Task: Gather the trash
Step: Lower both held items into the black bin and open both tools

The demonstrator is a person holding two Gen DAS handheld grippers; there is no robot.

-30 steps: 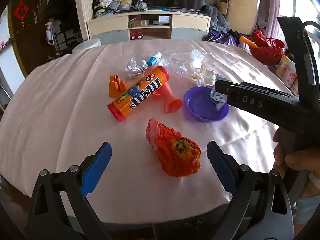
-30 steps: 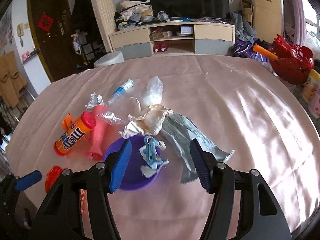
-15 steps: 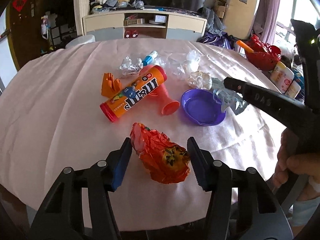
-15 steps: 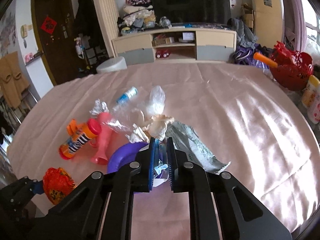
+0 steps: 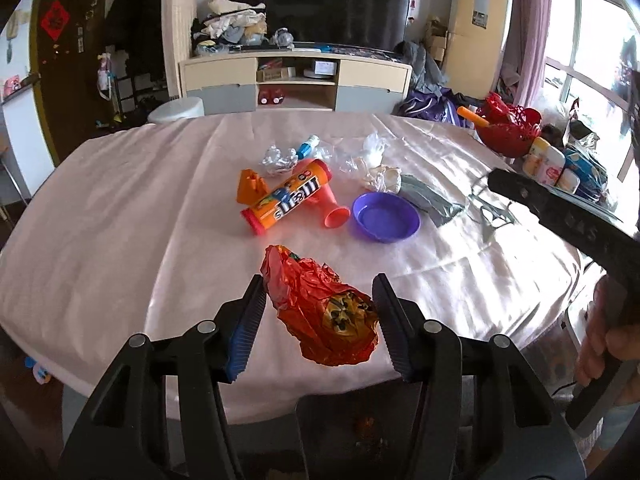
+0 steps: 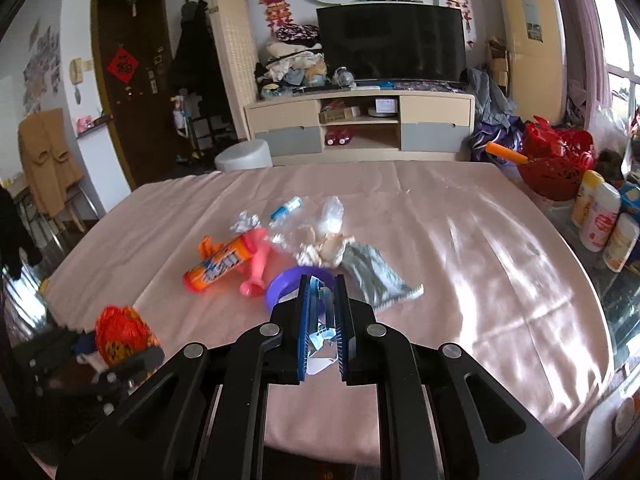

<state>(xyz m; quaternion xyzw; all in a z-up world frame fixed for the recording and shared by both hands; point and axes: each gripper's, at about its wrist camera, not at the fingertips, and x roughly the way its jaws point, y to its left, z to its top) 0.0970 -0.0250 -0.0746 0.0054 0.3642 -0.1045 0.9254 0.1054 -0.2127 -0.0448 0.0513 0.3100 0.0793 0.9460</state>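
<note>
My left gripper (image 5: 318, 320) has its jaws pressed onto a crumpled orange-red wrapper (image 5: 320, 306) at the near edge of the table. My right gripper (image 6: 321, 324) is clamped tight on a small blue-and-white scrap (image 6: 320, 334), jaws nearly together, just in front of the purple bowl (image 5: 386, 218).

More trash lies mid-table: an orange candy tube (image 5: 286, 202) lying on its side, a pink funnel-shaped piece (image 5: 332, 210) touching its right side, an orange folded piece (image 5: 250, 186) to its left. Beyond those, a foil ball (image 5: 276, 158), a small blue-and-white tube (image 5: 308, 146), clear plastic film (image 5: 374, 148), a crumpled tissue (image 5: 384, 178) and a grey pouch (image 5: 430, 200) right of the bowl.

The surface is a pale pink cloth (image 6: 460, 248), creased, glossy in window light.

Room: a cream TV cabinet (image 6: 360, 128) at the far wall under a dark screen (image 6: 392, 42), a brown door (image 6: 128, 92) far left, a red basket (image 6: 554, 168) and white bottles (image 6: 600, 220) at the right.
</note>
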